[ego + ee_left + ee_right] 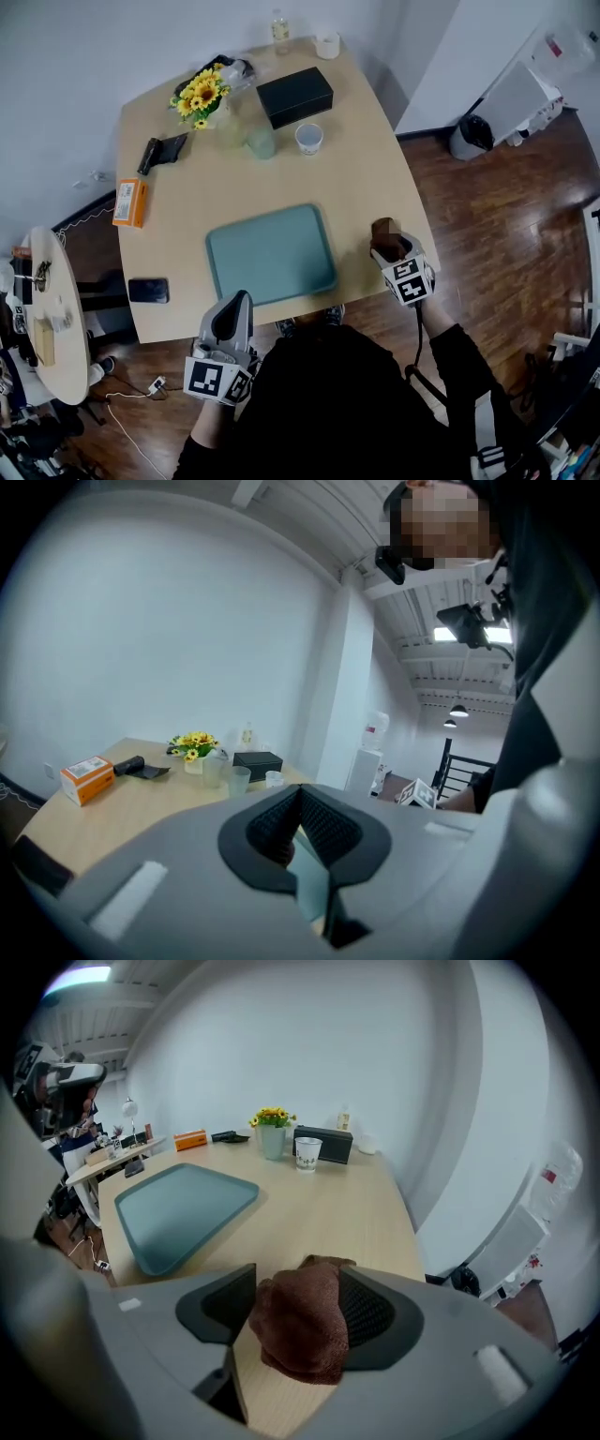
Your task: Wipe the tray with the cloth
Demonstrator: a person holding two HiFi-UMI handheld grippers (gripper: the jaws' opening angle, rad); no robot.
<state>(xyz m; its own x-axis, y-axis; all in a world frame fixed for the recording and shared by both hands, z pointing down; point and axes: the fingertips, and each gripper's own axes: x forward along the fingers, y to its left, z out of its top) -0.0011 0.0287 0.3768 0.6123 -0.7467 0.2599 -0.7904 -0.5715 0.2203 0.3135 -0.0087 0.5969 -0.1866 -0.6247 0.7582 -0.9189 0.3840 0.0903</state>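
Head view looks steeply down on a pale wooden desk (pixel 375 178) where the teal tray (pixel 272 253) lies bare near the front edge, directly before the person. The brown cloth (pixel 384 228) sits bunched in a lump on the desk right of the tray, close to the desk's right edge and apart from the tray. The right tool (pixel 392 251) is angled down at the cloth. In the right gripper view the right tool (pixel 300 1283) has its jaws wide, with the brown cloth (pixel 300 1321) between them: it leans on the right-hand pad and reaches the tip of the other, but the pads show no squeeze on it. The tray (pixel 183 1208) lies further off to the left in that view. The left tool (pixel 236 300) hovers at the desk's front edge, just off the tray's front left corner. In the left gripper view the left tool (pixel 300 810) has its dark pads pressed together with nothing between them. Towards the back of the desk stand a bunch of sunflowers (pixel 200 94), a black box (pixel 295 96), a paper cup (pixel 308 138) and a clear cup (pixel 261 141). An orange box (pixel 130 202) lies at the left side, and a black phone (pixel 148 290) lies near the front left corner.
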